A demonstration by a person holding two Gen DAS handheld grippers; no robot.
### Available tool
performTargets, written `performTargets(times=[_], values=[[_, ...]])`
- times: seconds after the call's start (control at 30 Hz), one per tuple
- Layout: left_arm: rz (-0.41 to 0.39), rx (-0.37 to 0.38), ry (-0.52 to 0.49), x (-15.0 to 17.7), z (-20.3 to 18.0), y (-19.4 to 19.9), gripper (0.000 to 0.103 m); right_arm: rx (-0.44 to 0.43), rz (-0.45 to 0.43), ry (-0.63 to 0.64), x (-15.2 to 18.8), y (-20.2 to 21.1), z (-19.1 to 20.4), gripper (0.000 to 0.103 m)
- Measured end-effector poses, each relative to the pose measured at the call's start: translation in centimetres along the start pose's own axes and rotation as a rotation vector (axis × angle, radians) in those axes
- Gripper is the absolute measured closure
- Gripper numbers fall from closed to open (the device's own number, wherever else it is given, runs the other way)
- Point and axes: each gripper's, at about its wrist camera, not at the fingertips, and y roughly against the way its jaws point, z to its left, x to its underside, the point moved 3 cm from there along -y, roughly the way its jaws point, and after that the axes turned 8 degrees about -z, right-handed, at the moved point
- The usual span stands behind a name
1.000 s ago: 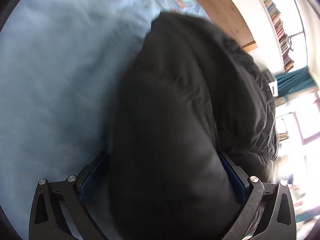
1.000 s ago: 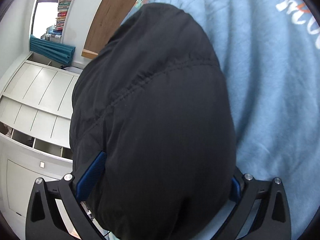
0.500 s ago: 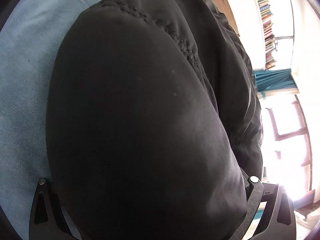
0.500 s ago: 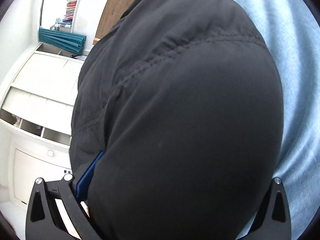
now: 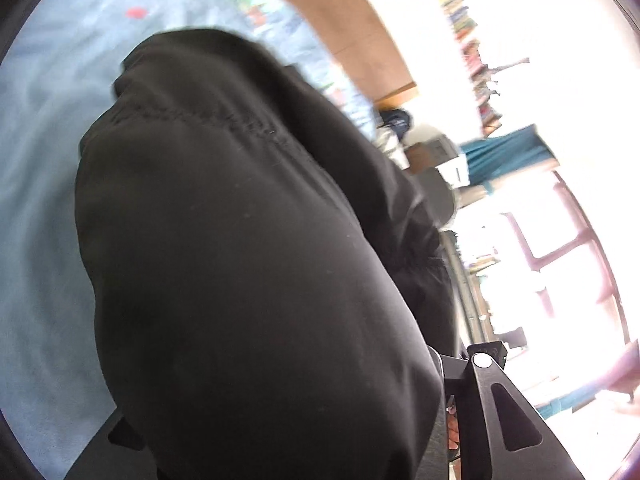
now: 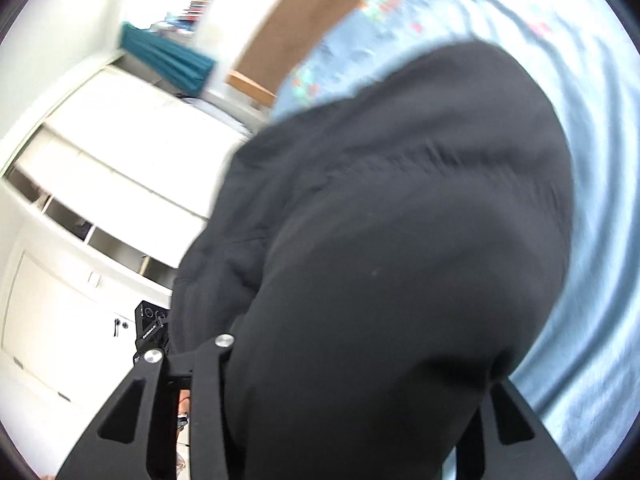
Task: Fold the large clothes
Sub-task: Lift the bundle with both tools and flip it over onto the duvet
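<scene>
Fabric fills both views: the black garment bulges up between the fingers of each claw, above the pale blue bedspread that serves here as the landmark.

In the left wrist view, the left gripper is closing its jaws on the garment, whose bulk is gathered between them and hides the pads. A second ago the fingers stood wide, blue pads showing on either side of the cloth; now the frame arms sit closer in. More of the room beyond the bedspread's far edge shows to the right than before: wooden headboard, bookshelf, a teal curtain. The garment hangs higher off the bedspread.

In the right wrist view, the right gripper is likewise closing on the same garment, cloth bunched between its fingers and covering the blue pad seen earlier. The bedspread lies to the right of and beyond the garment; white cabinets stand off its left side. The view is blurred.
</scene>
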Motion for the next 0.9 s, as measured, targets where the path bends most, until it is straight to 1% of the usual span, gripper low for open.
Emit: performTargets(times=[0.1,0.17,0.2,0.23,0.3,0.33,0.37,0.43,0.5,0.53,0.6,0.63,0.7,0.77,0.8,0.83,0.87,0.9], values=[[-0.041,0.061,-0.018,-0.7,-3.3,1.7,0.069,-0.043,-0.048,0.074,-1.6,1.6,4.2,0.068],[-0.062,0.098,-0.033,-1.0,-5.2,3.3,0.069,-0.065,-0.067,0.107,-2.1,2.8,6.3,0.068],[-0.068,0.111,-0.044,-0.8,-6.1,4.3,0.069,-0.072,-0.07,0.116,-2.1,3.9,6.7,0.068],[-0.071,0.119,-0.051,-0.8,-6.6,4.5,0.069,-0.083,-0.073,0.125,-1.8,4.7,7.4,0.068],[-0.073,0.133,-0.074,0.4,-7.8,6.2,0.069,-0.103,-0.068,0.133,-0.4,6.6,7.9,0.068],[-0.069,0.135,-0.081,0.2,-7.6,7.0,0.069,-0.107,-0.063,0.134,0.3,7.8,7.7,0.068],[-0.062,0.132,-0.09,1.0,-7.7,7.9,0.069,-0.11,-0.057,0.132,1.3,8.5,7.8,0.068],[-0.048,0.126,-0.1,3.7,-7.2,9.5,0.069,-0.112,-0.041,0.126,3.4,10.1,7.4,0.068],[-0.02,0.097,-0.092,5.9,-5.7,11.1,0.069,-0.102,-0.025,0.098,5.6,11.5,6.1,0.068],[-0.007,0.076,-0.078,6.4,-4.7,11.3,0.069,-0.088,-0.016,0.077,6.8,12.0,5.4,0.068],[0.022,-0.003,-0.057,8.0,-2.2,11.3,0.069,-0.041,0.009,0.042,9.1,12.9,3.5,0.068],[0.035,-0.031,-0.039,7.9,-1.0,10.7,0.069,-0.02,0.024,0.033,9.9,13.1,2.6,0.068],[0.063,-0.11,-0.011,9.2,1.7,10.5,0.067,0.043,0.062,0.012,11.9,13.2,0.6,0.067],[0.086,-0.193,0.024,10.0,4.5,10.6,0.061,0.102,0.077,-0.022,13.2,13.9,-1.1,0.06],[0.091,-0.215,0.035,10.3,5.0,11.1,0.059,0.133,0.085,-0.043,13.6,14.3,-2.0,0.054],[0.093,-0.237,0.046,10.5,5.4,11.6,0.055,0.163,0.09,-0.057,13.9,14.7,-2.6,0.05],[0.092,-0.256,0.052,10.5,5.6,12.0,0.05,0.207,0.093,-0.072,14.2,15.3,-3.3,0.042],[0.091,-0.27,0.051,10.2,5.6,12.1,0.049,0.236,0.093,-0.077,14.1,15.7,-3.7,0.034]])
